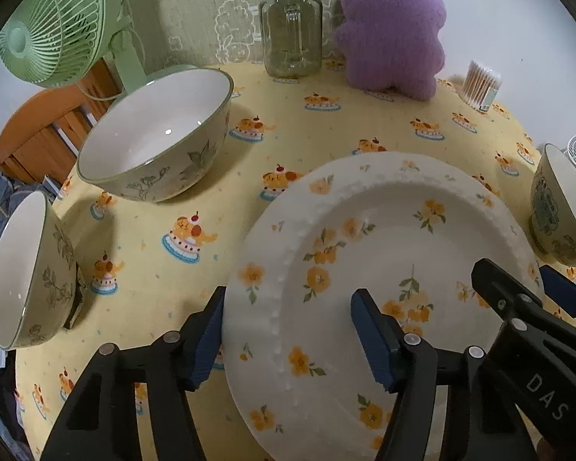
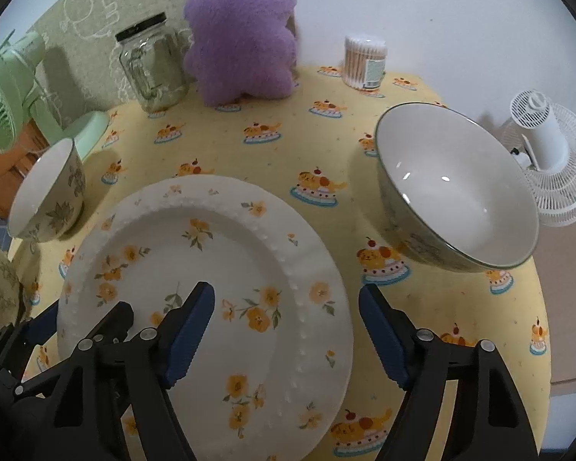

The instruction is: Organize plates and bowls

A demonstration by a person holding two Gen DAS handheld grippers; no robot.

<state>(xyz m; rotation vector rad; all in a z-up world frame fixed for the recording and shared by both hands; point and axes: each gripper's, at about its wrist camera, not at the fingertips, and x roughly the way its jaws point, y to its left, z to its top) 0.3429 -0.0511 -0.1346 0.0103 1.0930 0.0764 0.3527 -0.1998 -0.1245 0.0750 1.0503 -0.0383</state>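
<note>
A white plate with orange flowers (image 1: pixel 384 238) lies on the yellow tablecloth (image 1: pixel 219 176). My left gripper (image 1: pixel 292 342) is open and straddles the plate's left rim. My right gripper (image 2: pixel 288 330) is open and straddles the plate's (image 2: pixel 196 253) right rim; it also shows in the left wrist view (image 1: pixel 526 288). A large floral bowl (image 1: pixel 157 134) stands to the left of the plate, a smaller floral bowl (image 1: pixel 27 272) nearer at the left edge. Another bowl (image 2: pixel 457 192) stands right of the plate.
At the back stand a green fan (image 1: pixel 57 23), a glass jar (image 1: pixel 290 27), a purple plush toy (image 1: pixel 391 27) and a tub of cotton swabs (image 2: pixel 364 61). A white fan (image 2: pixel 549 157) lies beyond the table's right edge.
</note>
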